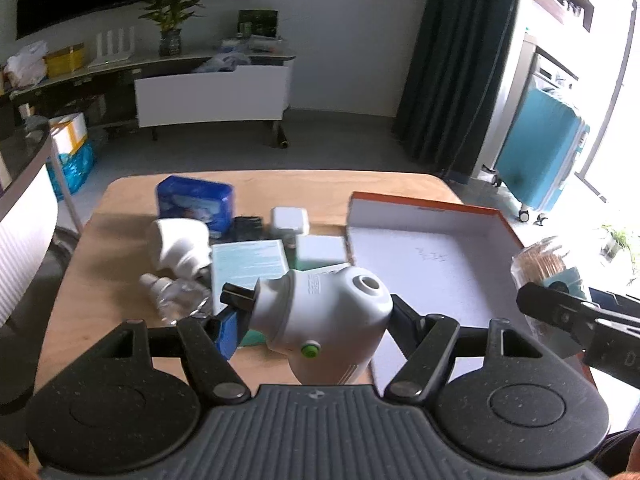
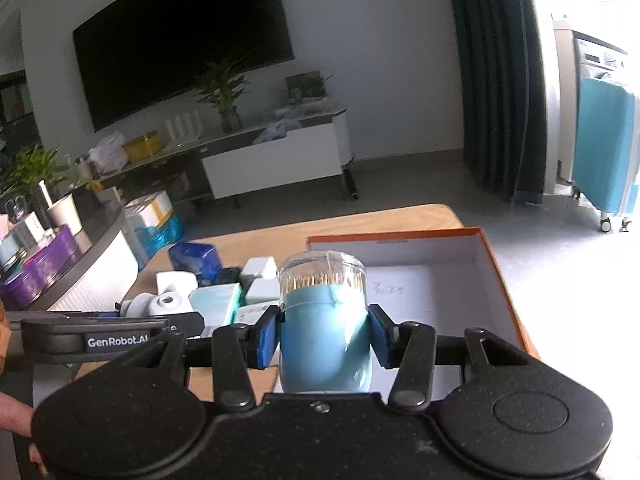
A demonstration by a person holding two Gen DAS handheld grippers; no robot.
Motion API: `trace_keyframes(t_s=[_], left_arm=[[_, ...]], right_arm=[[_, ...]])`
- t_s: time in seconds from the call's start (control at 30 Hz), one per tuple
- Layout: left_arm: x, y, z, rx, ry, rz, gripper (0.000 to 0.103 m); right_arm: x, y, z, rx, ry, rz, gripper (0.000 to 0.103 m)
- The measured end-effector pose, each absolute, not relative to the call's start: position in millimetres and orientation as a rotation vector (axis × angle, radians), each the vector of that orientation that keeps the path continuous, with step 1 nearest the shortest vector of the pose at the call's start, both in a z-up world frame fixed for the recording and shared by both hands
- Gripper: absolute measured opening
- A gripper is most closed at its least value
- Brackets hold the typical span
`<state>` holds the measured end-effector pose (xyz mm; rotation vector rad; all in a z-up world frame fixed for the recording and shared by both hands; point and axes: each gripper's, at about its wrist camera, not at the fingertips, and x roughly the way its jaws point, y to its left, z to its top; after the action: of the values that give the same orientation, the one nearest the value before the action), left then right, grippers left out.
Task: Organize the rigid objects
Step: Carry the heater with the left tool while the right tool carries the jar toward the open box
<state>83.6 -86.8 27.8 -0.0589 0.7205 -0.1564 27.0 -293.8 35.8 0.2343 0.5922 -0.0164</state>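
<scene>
Pads of the left gripper (image 1: 316, 308) pinch a white device (image 1: 328, 316) above the table (image 1: 100, 256); the orange-rimmed box (image 1: 432, 256) lies at two o'clock. The right gripper (image 2: 324, 334) clamps a blue toothpick jar (image 2: 324, 332), box at one o'clock.

Both hand-held grippers (image 1: 320, 308) (image 2: 324, 332) clamped.

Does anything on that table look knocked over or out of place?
Yes: a small clear bottle lies on its side beside a toppled white container on the wooden table, while the orange-rimmed box sits empty.
</scene>
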Motion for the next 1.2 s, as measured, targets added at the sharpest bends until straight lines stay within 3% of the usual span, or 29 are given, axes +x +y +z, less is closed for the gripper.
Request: trace_keyframes(t_s=[1.2], left_arm=[[124,-152,24,-0.041,0.743,-0.265,0.073]], right_arm=[[56,-342,21,0.269,0.600,-0.120,0.057]])
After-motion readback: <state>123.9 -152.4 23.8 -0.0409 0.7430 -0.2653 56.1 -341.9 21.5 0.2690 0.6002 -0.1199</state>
